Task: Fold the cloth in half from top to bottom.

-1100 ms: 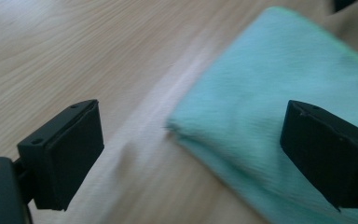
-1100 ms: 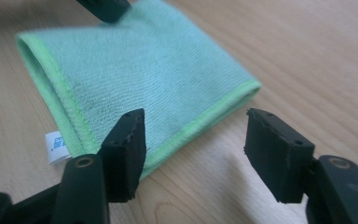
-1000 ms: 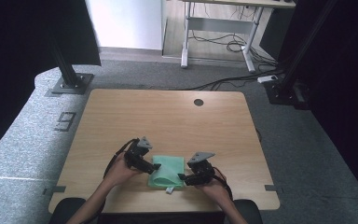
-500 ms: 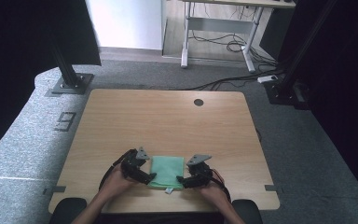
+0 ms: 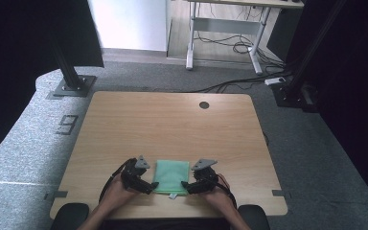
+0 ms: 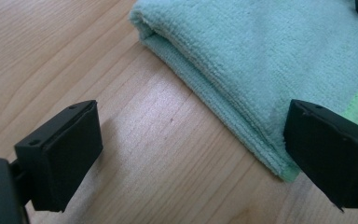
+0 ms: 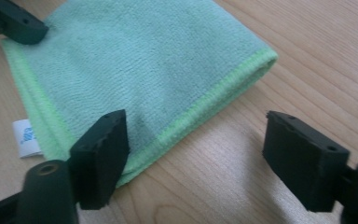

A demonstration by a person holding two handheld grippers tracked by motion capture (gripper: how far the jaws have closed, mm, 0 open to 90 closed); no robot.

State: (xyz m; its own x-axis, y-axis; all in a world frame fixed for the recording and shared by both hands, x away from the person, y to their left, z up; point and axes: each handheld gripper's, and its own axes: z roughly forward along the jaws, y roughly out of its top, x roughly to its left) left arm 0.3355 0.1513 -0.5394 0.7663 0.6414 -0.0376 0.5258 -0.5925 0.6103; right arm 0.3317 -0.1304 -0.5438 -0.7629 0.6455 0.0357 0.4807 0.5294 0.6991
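A folded green cloth [image 5: 171, 176] lies flat near the table's front edge, between the two hands. My left gripper [image 5: 148, 185] is open at the cloth's near left corner. In the left gripper view that gripper [image 6: 193, 154] spans bare wood, and the cloth [image 6: 270, 60] reaches its right jaw. My right gripper [image 5: 188, 186] is open at the cloth's near right corner. In the right gripper view the gripper [image 7: 196, 151] has its left jaw over the cloth's [image 7: 135, 65] stitched edge. A white label [image 7: 27, 137] sticks out of the cloth.
The wooden table [image 5: 167, 124] has a round cable hole [image 5: 204, 105] near its back edge. Grey carpet surrounds it, with dark stand posts [image 5: 69, 72] at the back left and right. The other gripper's jaw tip [image 7: 14, 21] rests at the cloth's far corner.
Both grippers came down and toward the person to the cloth's near corners. The cloth, which was raised and rumpled a second ago, now lies flat and folded.
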